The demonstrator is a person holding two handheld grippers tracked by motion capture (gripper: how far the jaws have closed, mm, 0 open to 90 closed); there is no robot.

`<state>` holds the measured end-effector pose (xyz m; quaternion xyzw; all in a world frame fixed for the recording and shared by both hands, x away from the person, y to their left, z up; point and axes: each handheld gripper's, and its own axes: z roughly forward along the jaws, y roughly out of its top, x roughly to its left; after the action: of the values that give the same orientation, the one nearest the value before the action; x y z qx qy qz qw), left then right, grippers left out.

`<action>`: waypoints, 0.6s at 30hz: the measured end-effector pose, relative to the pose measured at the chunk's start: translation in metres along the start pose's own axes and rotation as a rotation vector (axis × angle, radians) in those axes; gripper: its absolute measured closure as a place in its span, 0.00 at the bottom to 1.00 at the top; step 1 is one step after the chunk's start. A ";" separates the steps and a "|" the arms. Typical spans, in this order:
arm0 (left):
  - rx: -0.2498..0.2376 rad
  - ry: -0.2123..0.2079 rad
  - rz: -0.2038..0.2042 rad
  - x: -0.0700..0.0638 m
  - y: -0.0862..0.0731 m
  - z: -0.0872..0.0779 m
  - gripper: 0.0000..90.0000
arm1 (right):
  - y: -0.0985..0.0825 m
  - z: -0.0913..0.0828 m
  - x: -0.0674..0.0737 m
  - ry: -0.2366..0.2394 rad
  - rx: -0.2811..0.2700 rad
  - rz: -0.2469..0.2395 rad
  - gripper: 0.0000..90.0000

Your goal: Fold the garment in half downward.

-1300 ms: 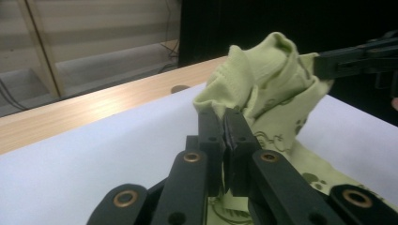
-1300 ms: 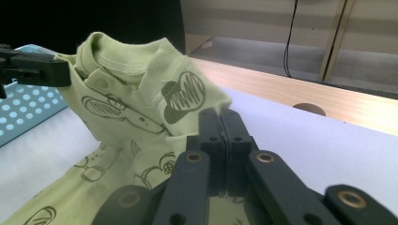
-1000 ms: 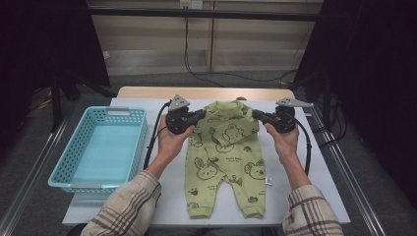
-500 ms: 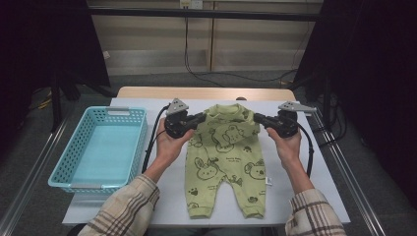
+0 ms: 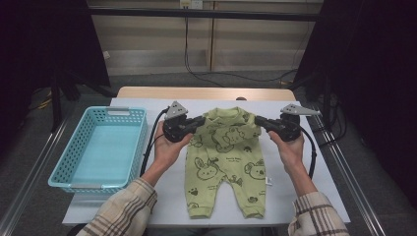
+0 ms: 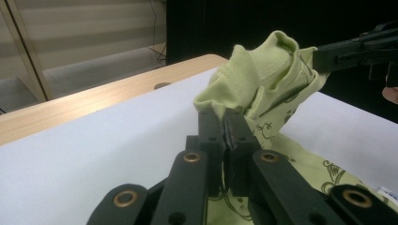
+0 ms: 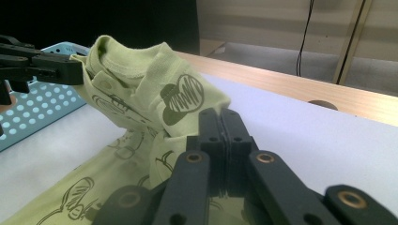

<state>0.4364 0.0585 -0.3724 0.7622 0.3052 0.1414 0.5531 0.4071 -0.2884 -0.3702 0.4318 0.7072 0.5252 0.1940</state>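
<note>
The place looked like a recording lab or test studio rather than a home. A bench [image 5: 147, 187] covered with a plain white sheet stood between black curtains [image 5: 373, 73] hung at both sides. Metal rails [image 5: 344, 167] ran along its left and right edges, and loose cables [image 5: 196, 69] trailed over the grey floor beyond its far edge, before bare panelled walls.

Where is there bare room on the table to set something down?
Free: the white strip between the blue basket and the green romper, and the strip right of the romper to the table edge. Crowded: the shoulders, where the left hand-held gripper and right hand-held gripper pinch it.
</note>
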 end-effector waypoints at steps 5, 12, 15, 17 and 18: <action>0.004 -0.003 0.008 -0.002 -0.001 -0.003 0.97 | -0.002 -0.005 0.004 0.012 -0.003 -0.015 0.99; -0.005 0.000 0.019 -0.007 -0.001 -0.007 0.97 | -0.002 -0.011 0.009 0.019 -0.019 -0.018 0.99; 0.006 0.003 0.025 -0.007 -0.002 -0.009 0.97 | -0.002 -0.012 0.011 0.030 -0.025 -0.022 0.99; 0.009 -0.003 0.021 -0.007 -0.003 -0.010 0.97 | -0.004 -0.013 0.011 0.026 -0.019 -0.027 0.99; 0.010 -0.003 0.020 -0.008 -0.004 -0.010 0.97 | -0.004 -0.013 0.012 0.031 -0.018 -0.015 0.99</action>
<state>0.4237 0.0623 -0.3719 0.7680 0.2975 0.1443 0.5485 0.3888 -0.2863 -0.3668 0.4163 0.7088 0.5365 0.1908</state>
